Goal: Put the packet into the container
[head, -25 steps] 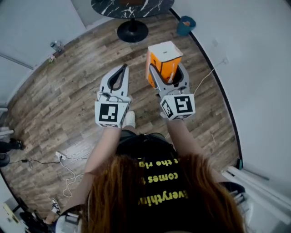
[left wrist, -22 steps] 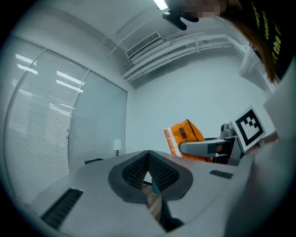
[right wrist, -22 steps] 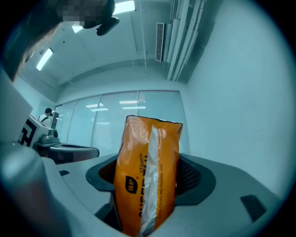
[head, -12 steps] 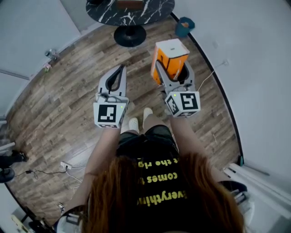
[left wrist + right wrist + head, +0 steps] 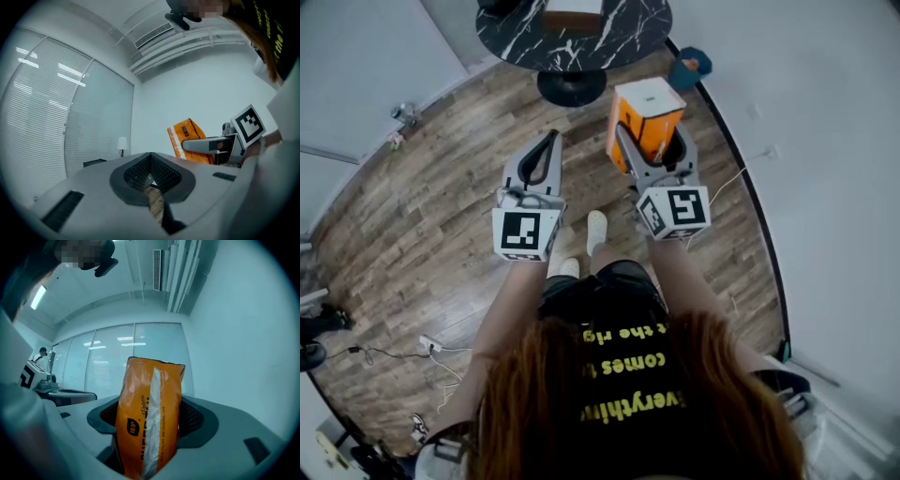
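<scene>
- A person's hair and a black shirt with yellow print are seen at the bottom of the head view; white shoes (image 5: 596,225) are planted on the wooden floor (image 5: 422,216).
- The left gripper (image 5: 549,141) is held out with its jaws brought together and nothing between them.
- The right gripper (image 5: 652,141) is clamped on the orange packet (image 5: 645,112), which is held upright above the floor, its top rising clear of the jaws.
- Farther off, a round black marble bench (image 5: 623,28) is seen, with a boxy item (image 5: 573,11) on it, cut off by the frame edge.
- A blue bin (image 5: 689,67) is set by the wall.
</scene>
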Available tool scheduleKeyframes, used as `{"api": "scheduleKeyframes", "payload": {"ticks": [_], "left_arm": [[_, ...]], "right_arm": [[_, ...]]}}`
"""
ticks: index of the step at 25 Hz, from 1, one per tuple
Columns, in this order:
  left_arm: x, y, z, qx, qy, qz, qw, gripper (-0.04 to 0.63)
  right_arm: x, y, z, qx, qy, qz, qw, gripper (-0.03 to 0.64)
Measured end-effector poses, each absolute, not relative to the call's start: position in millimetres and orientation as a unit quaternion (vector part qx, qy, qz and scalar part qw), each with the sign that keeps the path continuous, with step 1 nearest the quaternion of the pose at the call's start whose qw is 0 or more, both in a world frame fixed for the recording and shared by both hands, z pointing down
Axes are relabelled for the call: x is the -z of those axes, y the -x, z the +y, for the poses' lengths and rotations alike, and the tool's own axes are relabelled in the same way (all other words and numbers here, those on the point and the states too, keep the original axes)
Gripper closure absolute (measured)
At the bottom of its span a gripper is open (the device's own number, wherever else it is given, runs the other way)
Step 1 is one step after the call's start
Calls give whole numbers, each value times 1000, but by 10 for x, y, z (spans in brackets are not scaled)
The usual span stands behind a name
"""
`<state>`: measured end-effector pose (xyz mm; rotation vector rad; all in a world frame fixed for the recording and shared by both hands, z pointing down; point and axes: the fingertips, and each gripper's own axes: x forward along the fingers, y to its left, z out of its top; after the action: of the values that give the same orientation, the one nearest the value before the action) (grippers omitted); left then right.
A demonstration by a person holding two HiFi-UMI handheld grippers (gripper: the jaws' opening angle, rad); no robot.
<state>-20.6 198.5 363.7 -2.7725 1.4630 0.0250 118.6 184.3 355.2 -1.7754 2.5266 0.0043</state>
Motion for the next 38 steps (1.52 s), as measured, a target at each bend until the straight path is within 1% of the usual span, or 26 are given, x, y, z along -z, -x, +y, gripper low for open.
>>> {"api": "scheduleKeyframes", "payload": {"ticks": [7,16,24,27,32,38], "left_arm": [[-3543,-52,1212,-17,868,496,17,595],[-3592,-175,450,-1,858,514,5,595],[-3643,8,-534,-10,859,511,8,595],[-3642,149,-977,-16,860,509,21,595],[-3587,404,-1775,-17,867,498,19,595],[-3595,506,-2356,-14,873,486,16,595]], "right_arm": [[-3480,-1318,1022,-3,536,843,32,282],[-3533,-1466,211,14,521,853,32,282],[-3650,-1340,-677,15,531,847,26,282],[-3663,-1228,-1059,11,536,844,21,282],[-3609,-1047,-1823,12,554,832,23,282],[-3607,-964,-2360,17,569,822,21,282]]}}
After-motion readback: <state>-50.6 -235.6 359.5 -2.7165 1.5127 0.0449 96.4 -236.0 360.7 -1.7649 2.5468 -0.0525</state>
